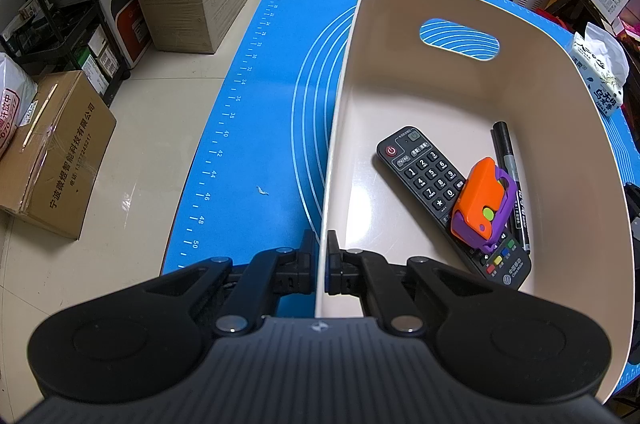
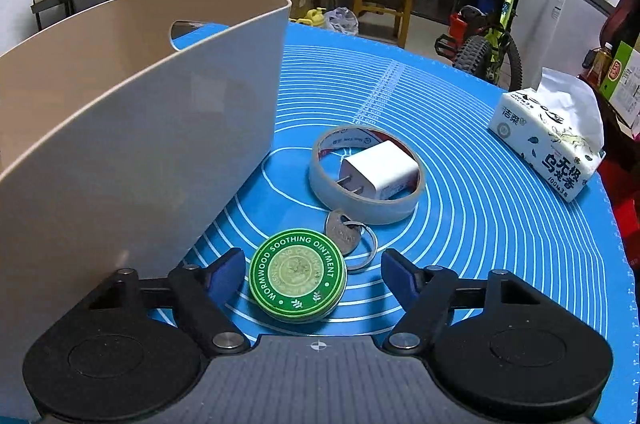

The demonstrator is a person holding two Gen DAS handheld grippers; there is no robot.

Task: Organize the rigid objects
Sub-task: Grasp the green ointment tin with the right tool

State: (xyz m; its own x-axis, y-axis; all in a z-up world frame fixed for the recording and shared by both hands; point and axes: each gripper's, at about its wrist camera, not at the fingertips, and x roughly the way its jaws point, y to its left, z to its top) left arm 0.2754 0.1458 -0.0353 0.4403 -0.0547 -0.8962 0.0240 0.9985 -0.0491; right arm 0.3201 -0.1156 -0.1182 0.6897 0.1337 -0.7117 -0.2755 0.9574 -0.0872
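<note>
my left claw [image 1: 320,256] is pinched tight on the side wall of the bin [image 1: 520,24], one finger inside and one outside. it holds the bin in place on the blue mat [image 1: 260,144] that covers the table. the bin wall is thin stiff plastic, so i think it will bend a bit but not break.

inside the bin lie a remote [image 1: 424,176], an orange and purple toy [image 1: 480,200] on top of it, and a black marker [image 1: 505,148] beside them.

my right claw [image 2: 314,272] is wide open and holds nothing. the green tin [image 2: 298,276] sits flat on the mat between its fingers, not touching them. the lid reads "wormwood soothing ointment". i think the tin is light, hard and a bit slippery, so i would squeeze it across its round side, low down.

just behind the tin lies a key [image 2: 340,234] on a ring, touching the tape roll [image 2: 366,176]. it is thin and flat, so hard to pick up, i guess. a white charger [image 2: 380,170] sits inside the tape roll. the charger is boxy and easy to grab by its flat sides.

a tissue pack [image 2: 548,144] with chinese writing and "100" lies well apart on the right. the bin stands right beside my right claw.
</note>
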